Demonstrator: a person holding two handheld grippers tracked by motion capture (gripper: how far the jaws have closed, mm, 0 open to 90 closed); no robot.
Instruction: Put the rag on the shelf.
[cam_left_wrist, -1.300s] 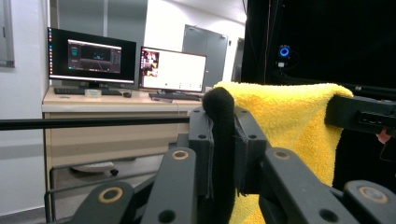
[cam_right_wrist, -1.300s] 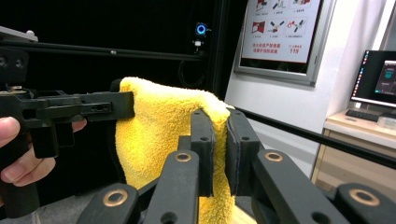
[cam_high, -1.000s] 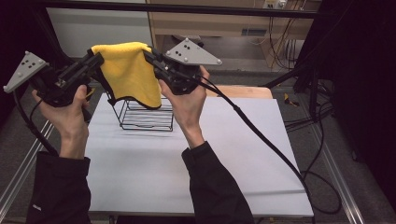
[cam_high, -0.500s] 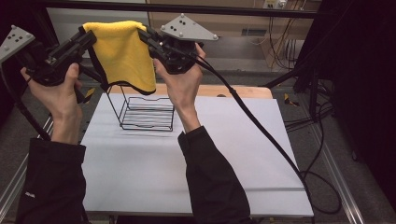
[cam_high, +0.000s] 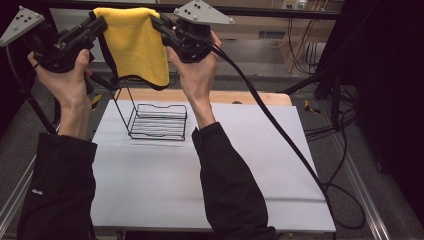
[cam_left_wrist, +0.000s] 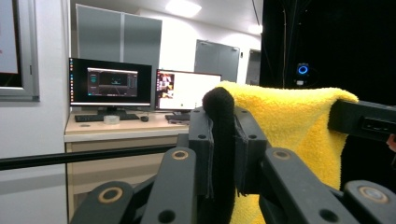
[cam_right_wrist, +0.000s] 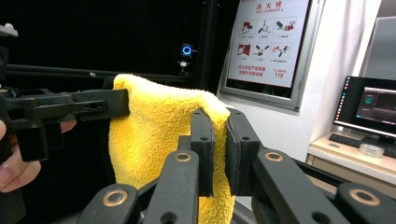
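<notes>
While both grippers hold the yellow cloth (cam_high: 136, 42), the wire rack (cam_high: 157, 121) stands below

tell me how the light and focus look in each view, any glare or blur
High view: the table is evenly lit and sharp, the room around it dark; the cloth reads clearly. Left gripper view: ceiling lights and monitors glare, the near fingers look soft. Right gripper view: black backdrop at left, bright poster at right, cloth sharp.

A lab: desk monitors (cam_left_wrist: 110, 83), a framed instruction poster (cam_right_wrist: 267, 39), a black-framed rig table (cam_high: 165, 190)
</notes>
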